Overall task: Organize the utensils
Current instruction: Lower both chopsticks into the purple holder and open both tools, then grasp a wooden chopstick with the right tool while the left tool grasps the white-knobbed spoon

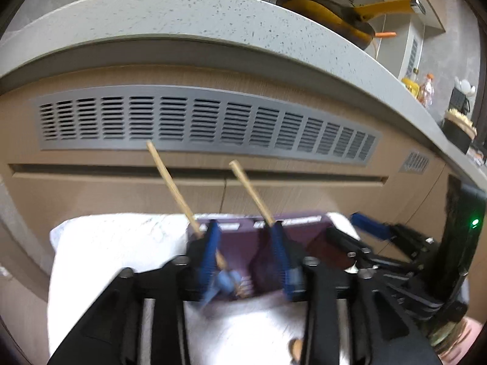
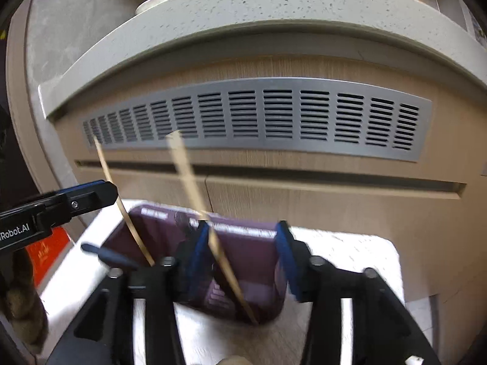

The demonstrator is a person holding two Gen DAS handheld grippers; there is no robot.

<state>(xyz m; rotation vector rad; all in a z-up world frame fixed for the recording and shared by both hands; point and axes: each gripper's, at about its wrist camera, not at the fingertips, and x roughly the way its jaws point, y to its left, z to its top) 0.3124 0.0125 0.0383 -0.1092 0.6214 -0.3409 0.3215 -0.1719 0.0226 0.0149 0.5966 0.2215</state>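
Note:
A purple holder (image 1: 240,252) stands on a white table (image 1: 115,243). Two wooden chopsticks stick up out of it, one at the left (image 1: 170,182) and one at the right (image 1: 249,191). My left gripper (image 1: 246,243) is open, its blue pads on either side of the holder's mouth, holding nothing. A blue-handled utensil (image 1: 223,283) lies blurred inside. In the right wrist view my right gripper (image 2: 242,243) is open over the same holder (image 2: 243,261), with one chopstick (image 2: 210,228) between its fingers and the other (image 2: 121,203) further left. A dark blue handle (image 2: 106,255) pokes out left.
A speckled counter edge (image 1: 213,18) and wood cabinet front with a grey vent grille (image 1: 207,121) rise behind the table. A yellow pan (image 1: 341,12) sits on the counter. The right gripper's finger (image 1: 369,228) shows at the right; the left gripper's finger (image 2: 88,194) shows at the left.

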